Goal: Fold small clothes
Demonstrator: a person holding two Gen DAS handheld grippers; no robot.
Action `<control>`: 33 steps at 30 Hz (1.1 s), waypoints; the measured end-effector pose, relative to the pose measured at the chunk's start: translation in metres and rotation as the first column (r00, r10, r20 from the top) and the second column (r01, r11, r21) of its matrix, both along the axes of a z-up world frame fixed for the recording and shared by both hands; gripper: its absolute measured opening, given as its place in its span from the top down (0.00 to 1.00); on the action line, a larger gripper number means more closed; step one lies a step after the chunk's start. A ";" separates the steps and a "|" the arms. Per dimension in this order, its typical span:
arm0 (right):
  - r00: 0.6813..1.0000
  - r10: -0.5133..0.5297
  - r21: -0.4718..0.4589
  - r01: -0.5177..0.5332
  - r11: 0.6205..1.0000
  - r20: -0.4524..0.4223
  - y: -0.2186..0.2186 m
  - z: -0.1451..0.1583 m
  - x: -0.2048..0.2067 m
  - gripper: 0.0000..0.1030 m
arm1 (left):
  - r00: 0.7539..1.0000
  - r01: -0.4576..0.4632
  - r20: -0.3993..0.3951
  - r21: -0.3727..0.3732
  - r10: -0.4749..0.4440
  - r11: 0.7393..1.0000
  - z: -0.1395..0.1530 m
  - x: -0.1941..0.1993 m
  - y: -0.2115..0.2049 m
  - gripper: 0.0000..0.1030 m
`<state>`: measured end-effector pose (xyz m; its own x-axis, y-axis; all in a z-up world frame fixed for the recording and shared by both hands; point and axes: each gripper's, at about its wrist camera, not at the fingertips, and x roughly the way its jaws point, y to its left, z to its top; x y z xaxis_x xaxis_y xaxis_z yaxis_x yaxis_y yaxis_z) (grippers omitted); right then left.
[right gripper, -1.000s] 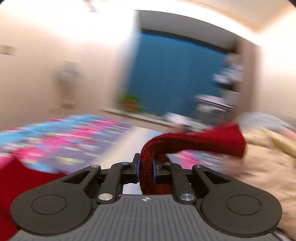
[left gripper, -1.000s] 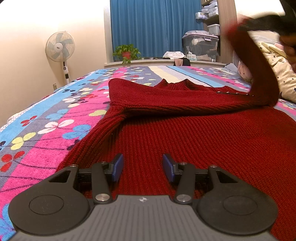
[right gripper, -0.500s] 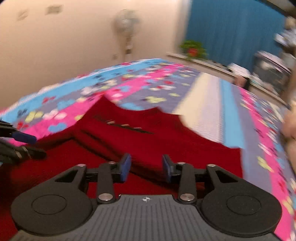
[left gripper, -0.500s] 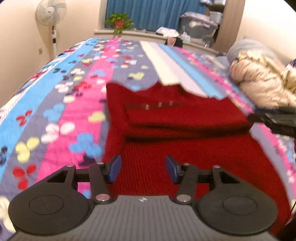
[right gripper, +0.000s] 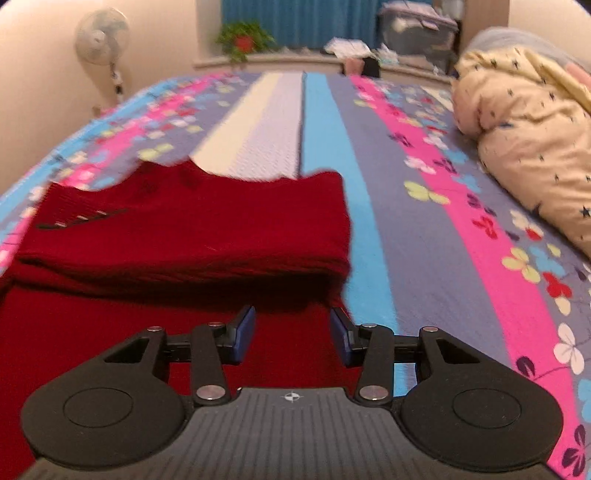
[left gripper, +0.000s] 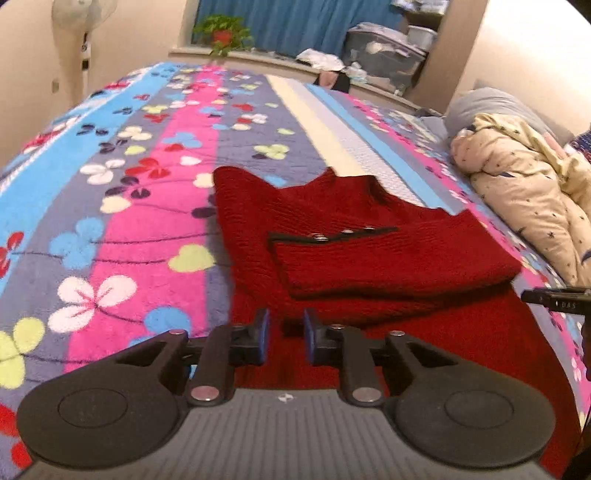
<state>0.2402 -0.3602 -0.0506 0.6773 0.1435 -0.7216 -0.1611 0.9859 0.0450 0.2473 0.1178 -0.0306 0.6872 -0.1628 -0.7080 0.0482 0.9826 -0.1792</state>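
Wide stretch of bare bedspread point(left gripper: 122, 206) to the left of the sweater point(left gripper: 369, 258), striped and flower-printed, running up to the far windowsill; less free room to the right, hemmed by a cream quilt point(right gripper: 524, 122) heaped near that edge of the bed. One red knit sweater, lying flat on the bed, both sleeves folded across the chest into a thick band, one dark strip with small metal studs on top of the fold. One standing fan point(right gripper: 103, 40) by the left wall, one potted plant point(left gripper: 221, 33) on the sill, one blue curtain behind. Two tools: left hand-held gripper point(left gripper: 284, 341) just above the sweater's lower part near its left edge, jaws closing, a narrow gap between the blue pads, nothing held; right hand-held gripper point(right gripper: 291, 339) over the sweater's right edge, just below the end of the folded band, jaws apart at a middling width, empty. Right one also glimpsed at the right border of the left wrist view.
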 end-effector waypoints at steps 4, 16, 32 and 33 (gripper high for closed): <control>0.998 -0.039 0.027 0.040 0.999 -0.038 -0.006 -0.013 0.022 0.55 | 0.998 -0.063 0.004 -0.114 0.064 0.991 -0.011 0.024 0.019 0.61; 0.997 0.071 0.334 -0.060 0.941 -0.020 -0.051 0.008 0.054 0.46 | 0.987 -0.163 -0.039 -0.312 0.159 0.936 -0.048 0.081 0.043 0.33; 0.995 -0.063 0.406 0.088 0.910 -0.073 -0.040 -0.055 0.105 0.55 | 0.995 -0.055 0.068 -0.160 0.067 0.986 -0.044 0.101 0.015 0.74; 0.996 -0.069 0.392 0.085 0.916 -0.056 -0.036 -0.052 0.105 0.62 | 0.995 -0.052 0.076 -0.151 0.064 0.987 -0.041 0.103 0.015 0.74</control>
